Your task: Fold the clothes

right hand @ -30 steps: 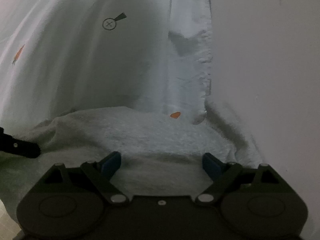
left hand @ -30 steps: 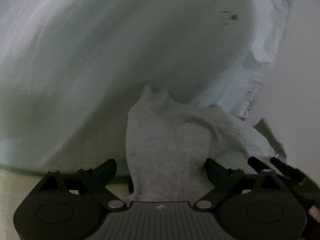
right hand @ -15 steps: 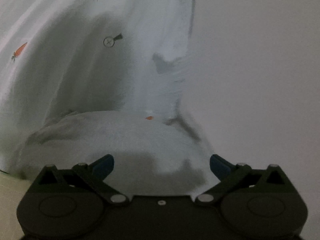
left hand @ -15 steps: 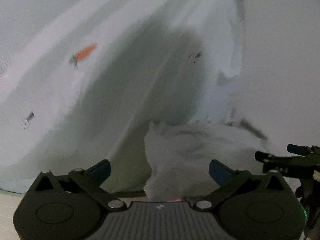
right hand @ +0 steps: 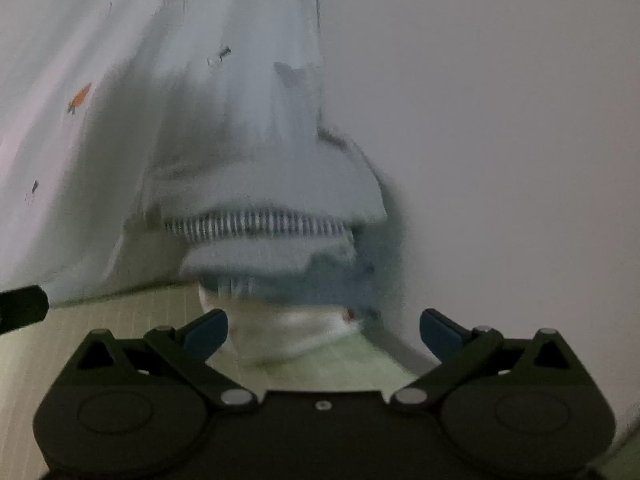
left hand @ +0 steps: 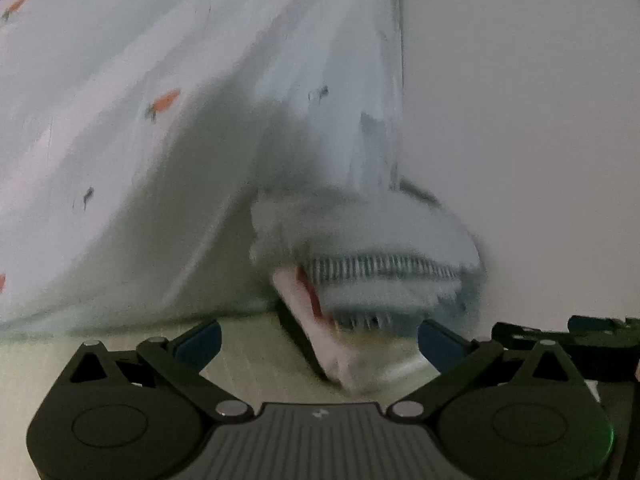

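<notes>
A stack of folded clothes lies against the wall: a grey garment (left hand: 360, 224) on top, a striped layer (left hand: 384, 266) under it, and a white-pink piece (left hand: 316, 320) at the bottom. The same stack shows in the right wrist view, with the grey garment (right hand: 272, 184) and the striped layer (right hand: 256, 226). My left gripper (left hand: 318, 336) is open and empty, just short of the stack. My right gripper (right hand: 324, 330) is open and empty, also in front of the stack. The views are blurred.
A white sheet with small orange carrot prints (left hand: 120, 120) drapes on the left. A plain white wall (left hand: 520, 140) stands to the right. A pale green woven mat (right hand: 120, 320) lies under the grippers. The right gripper's body (left hand: 568, 332) shows at the left view's right edge.
Both grippers have pulled back from the grey garment, which now lies on top of the stack. More of the stack and the mat has come into view.
</notes>
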Demonstrator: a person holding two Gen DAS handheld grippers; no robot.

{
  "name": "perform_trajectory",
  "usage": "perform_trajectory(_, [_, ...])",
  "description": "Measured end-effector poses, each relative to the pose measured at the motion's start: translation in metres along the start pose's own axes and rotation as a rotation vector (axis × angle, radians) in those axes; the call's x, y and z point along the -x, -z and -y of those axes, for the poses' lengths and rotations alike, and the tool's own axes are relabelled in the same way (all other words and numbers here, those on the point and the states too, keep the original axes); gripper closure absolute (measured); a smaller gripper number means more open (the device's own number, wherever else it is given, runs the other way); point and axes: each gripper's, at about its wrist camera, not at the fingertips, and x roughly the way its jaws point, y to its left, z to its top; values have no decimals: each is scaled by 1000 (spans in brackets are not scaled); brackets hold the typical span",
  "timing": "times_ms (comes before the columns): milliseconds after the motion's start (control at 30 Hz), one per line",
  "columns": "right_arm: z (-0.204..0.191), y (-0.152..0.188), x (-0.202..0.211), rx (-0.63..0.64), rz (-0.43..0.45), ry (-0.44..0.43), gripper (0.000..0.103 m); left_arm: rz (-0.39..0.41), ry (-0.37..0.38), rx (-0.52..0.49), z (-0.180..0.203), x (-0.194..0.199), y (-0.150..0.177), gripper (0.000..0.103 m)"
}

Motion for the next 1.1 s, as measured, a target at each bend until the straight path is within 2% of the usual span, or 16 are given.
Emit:
perform_trajectory(133, [7,32,27,18,-35,7,0,-42,16,1,10,26,23,0])
perform_trajectory(367, [2,57,54,12,-81,-14,0,-87,53,-22,17,50,43,0])
perform_trajectory(633, [-6,67,66,19,-100,-30,0,-115,69,-31,17,62,56,0])
perform_trajectory(1100, [-12,69,70,28,-92,-21,0,-111,76,-19,8,68,57,0])
